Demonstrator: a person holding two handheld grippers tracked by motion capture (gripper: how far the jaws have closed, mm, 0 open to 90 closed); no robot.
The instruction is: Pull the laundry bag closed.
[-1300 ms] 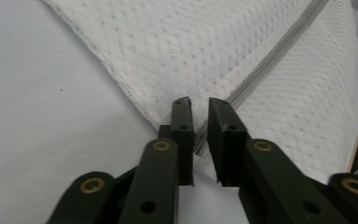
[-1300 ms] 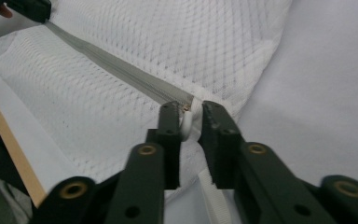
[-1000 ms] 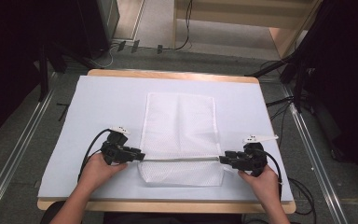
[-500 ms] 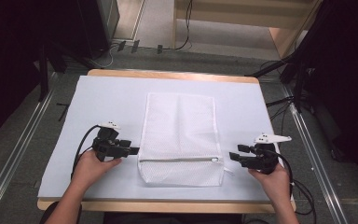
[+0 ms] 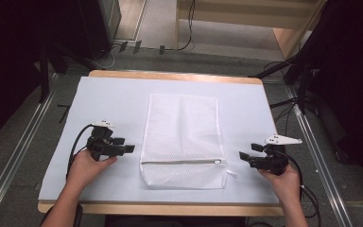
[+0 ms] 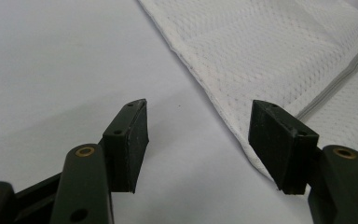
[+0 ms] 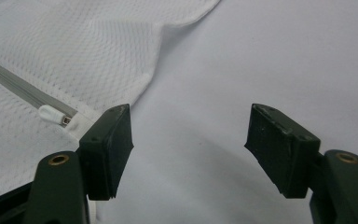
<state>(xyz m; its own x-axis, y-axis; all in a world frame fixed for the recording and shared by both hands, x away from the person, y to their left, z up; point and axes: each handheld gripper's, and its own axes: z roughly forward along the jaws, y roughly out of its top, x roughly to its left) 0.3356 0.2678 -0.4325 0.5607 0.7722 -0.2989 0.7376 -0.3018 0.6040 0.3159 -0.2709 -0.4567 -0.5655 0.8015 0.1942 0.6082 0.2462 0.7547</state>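
A white mesh bag (image 5: 182,132) lies flat in the middle of the pale sheet, with its zip (image 5: 182,161) running across near the front end. My left gripper (image 5: 128,144) hovers just left of the bag, level with the zip. Its jaws have just been opening and nothing is between them. In the left gripper view the gripper (image 6: 200,105) points at the bag's edge (image 6: 223,112). My right gripper (image 5: 246,152) stands right of the bag, its jaws also just opened and empty. The right gripper view has the gripper (image 7: 191,109) beside the zip pull (image 7: 51,113).
The pale sheet (image 5: 113,104) covers a wooden table whose rim (image 5: 170,208) shows at the front. Metal rails (image 5: 14,151) run along both sides on the floor. Cables (image 5: 137,47) and dark stands lie beyond the far edge.
Both grippers were shut at the bag's two sides by the zip. They have let go, opened wide and drawn outward, left to the left and right to the right. The bag lies still.
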